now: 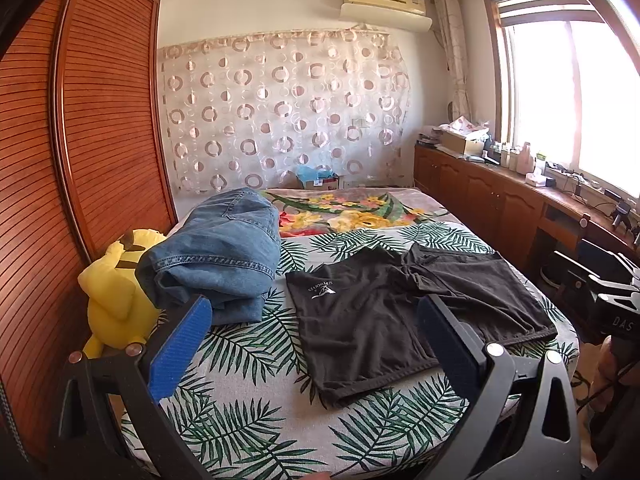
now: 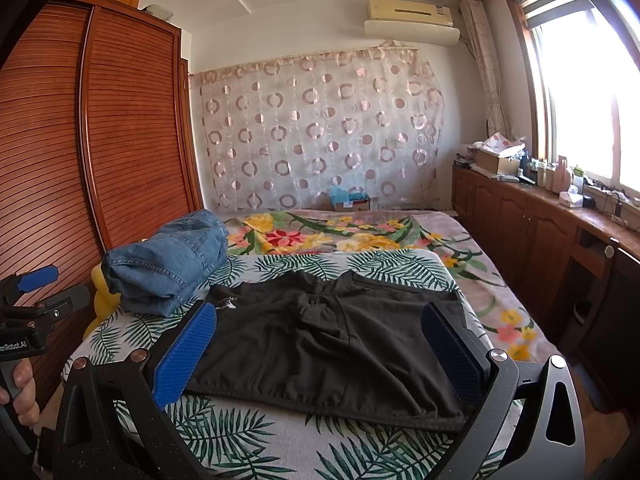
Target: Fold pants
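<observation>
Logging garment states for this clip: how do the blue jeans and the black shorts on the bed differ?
The blue jeans are denim, already folded into a thick stack; the black shorts are thin dark fabric lying spread out flat in one layer. The jeans sit at the bed's left edge beside a yellow plush toy; the shorts lie mid-bed, in front of both open grippers. The shorts carry a small white logo; the jeans show none. Both rest on the leaf-print sheet.

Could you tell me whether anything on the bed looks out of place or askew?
The black shorts lie flat but bunched and wrinkled at the crotch. The folded jeans lean partly on the yellow plush toy at the bed's edge. Nothing looks spilled or damaged.
</observation>
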